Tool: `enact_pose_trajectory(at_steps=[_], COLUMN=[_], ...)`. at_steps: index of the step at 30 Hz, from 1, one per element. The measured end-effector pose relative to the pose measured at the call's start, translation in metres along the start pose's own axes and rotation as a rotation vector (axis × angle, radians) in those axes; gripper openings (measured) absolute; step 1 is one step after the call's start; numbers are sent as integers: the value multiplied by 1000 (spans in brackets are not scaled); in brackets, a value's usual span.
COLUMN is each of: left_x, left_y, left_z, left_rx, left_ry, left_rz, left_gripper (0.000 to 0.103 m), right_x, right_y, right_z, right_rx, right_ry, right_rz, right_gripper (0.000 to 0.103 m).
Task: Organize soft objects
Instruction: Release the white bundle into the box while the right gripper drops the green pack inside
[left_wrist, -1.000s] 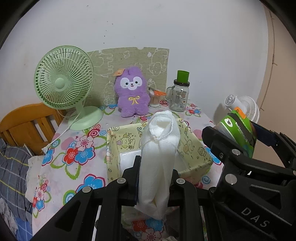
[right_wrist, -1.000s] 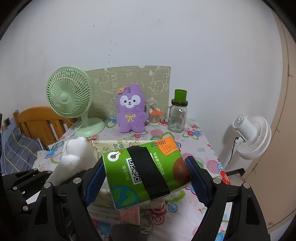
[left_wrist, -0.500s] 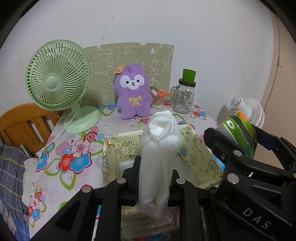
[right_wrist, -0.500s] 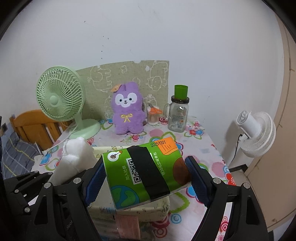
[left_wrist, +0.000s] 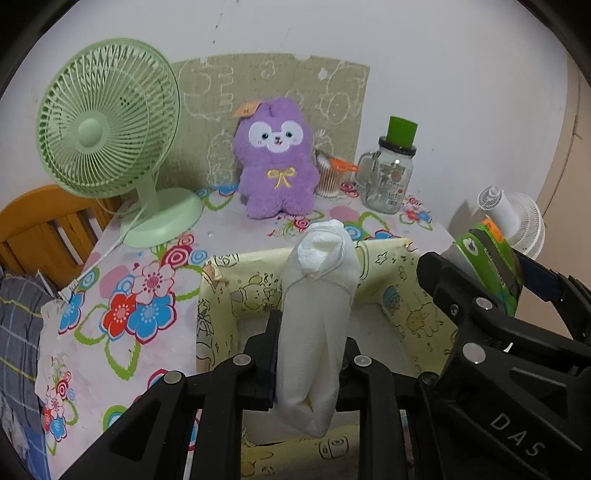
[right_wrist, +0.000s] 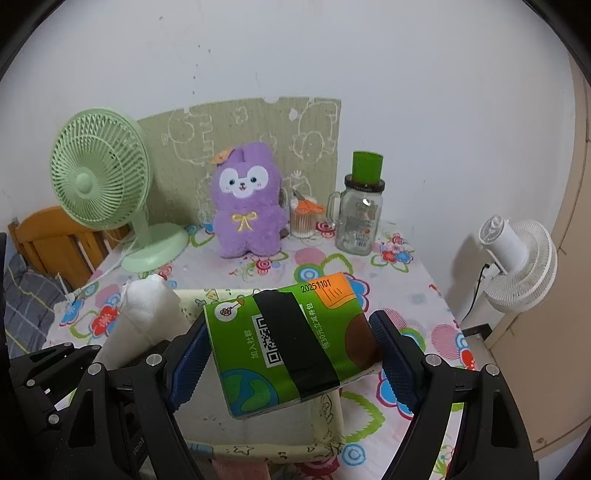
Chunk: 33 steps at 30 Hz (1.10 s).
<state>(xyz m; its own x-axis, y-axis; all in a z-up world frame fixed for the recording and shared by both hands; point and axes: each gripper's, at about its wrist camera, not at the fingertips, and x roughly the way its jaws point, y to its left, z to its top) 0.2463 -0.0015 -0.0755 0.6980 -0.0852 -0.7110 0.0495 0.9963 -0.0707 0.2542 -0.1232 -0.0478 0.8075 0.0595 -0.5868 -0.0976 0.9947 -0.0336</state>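
My left gripper (left_wrist: 310, 363) is shut on a white rolled cloth bundle (left_wrist: 319, 314) and holds it upright over the pale yellow fabric box (left_wrist: 221, 291). The bundle also shows in the right wrist view (right_wrist: 146, 325). My right gripper (right_wrist: 291, 356) is shut on a green tissue pack (right_wrist: 291, 343) with a black band, held over the same box (right_wrist: 325, 417). The pack shows at the right of the left wrist view (left_wrist: 491, 266). A purple plush toy (left_wrist: 275, 162) sits upright at the back of the table.
A green desk fan (left_wrist: 110, 136) stands back left, its cord trailing to the table's left edge. A glass jar with a green lid (left_wrist: 393, 173) and a cup of cotton swabs (left_wrist: 330, 177) stand back right. A white fan (right_wrist: 517, 254) stands off the table's right side. A wooden chair (left_wrist: 40, 229) is at left.
Both grippers have moved forward over the table with their loads. The yellow box and the back objects now appear closer and lower. Both grips are unchanged.
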Motion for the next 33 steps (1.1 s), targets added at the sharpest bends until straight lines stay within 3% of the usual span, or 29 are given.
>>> enact_pose_trajectory(at_steps=[2, 6, 8, 15, 19, 33], left_x=[3, 8, 9, 16, 15, -8], left_y=[1, 4, 4, 4, 3, -3], left_z=[-1, -3, -4, -6, -7, -7], left_rx=[-3, -3, 2, 17, 24, 32], left_ry=[8, 5, -2, 24, 27, 3], left_rz=[4, 40, 60, 58, 51, 34], left_gripper=[21, 40, 43, 70, 73, 77], right_x=[5, 14, 18, 31, 32, 8], right_y=[0, 4, 7, 17, 18, 10], right_z=[0, -2, -2, -3, -4, -4], right_rx=[-1, -8, -14, -33, -39, -7], right_ry=[12, 36, 44, 76, 75, 66], right_rz=[5, 16, 21, 40, 45, 38], right_gripper=[85, 85, 85, 88, 101, 101])
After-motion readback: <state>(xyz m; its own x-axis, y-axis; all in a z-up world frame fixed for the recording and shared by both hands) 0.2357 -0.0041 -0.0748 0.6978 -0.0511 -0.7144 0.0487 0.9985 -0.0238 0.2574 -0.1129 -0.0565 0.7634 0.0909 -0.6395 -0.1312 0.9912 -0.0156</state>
